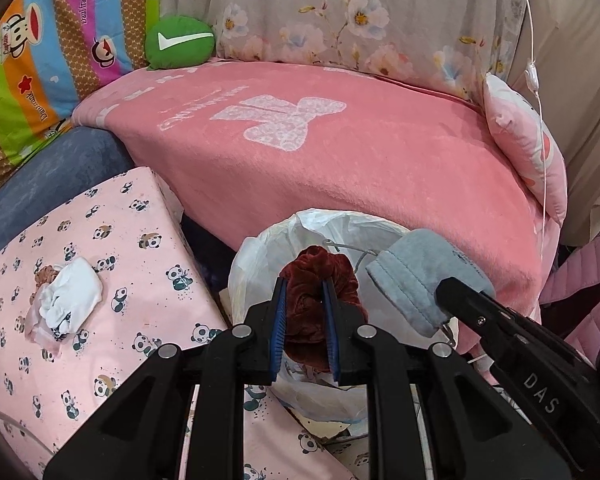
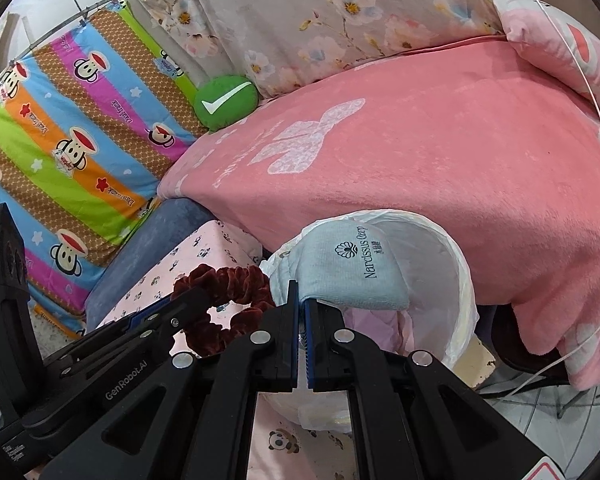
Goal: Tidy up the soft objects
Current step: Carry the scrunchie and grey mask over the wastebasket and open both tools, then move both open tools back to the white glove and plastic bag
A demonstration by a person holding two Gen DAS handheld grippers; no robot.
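Scrunchie (image 1: 320, 300) in tilted left hand-held gripper (image 1: 305, 320)

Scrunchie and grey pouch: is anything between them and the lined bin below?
Nothing visible. The scrunchie in the left hand-held gripper and the pouch in the right hand-held gripper hang at the bin's open mouth, uncovered.

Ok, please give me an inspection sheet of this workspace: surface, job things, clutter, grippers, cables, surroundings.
Surface: pink blanket on sofa; panda-print sheet beside it.
Job things: dark red scrunchie; grey-blue pouch; bag-lined bin under both.
Clutter: white cloth bundle on panda sheet.
Grippers: left gripper shut on scrunchie; right gripper shut on pouch.
Cables: thin white cord hanging at right.
Surroundings: green check-mark cushion, pink pillow, floral cover.
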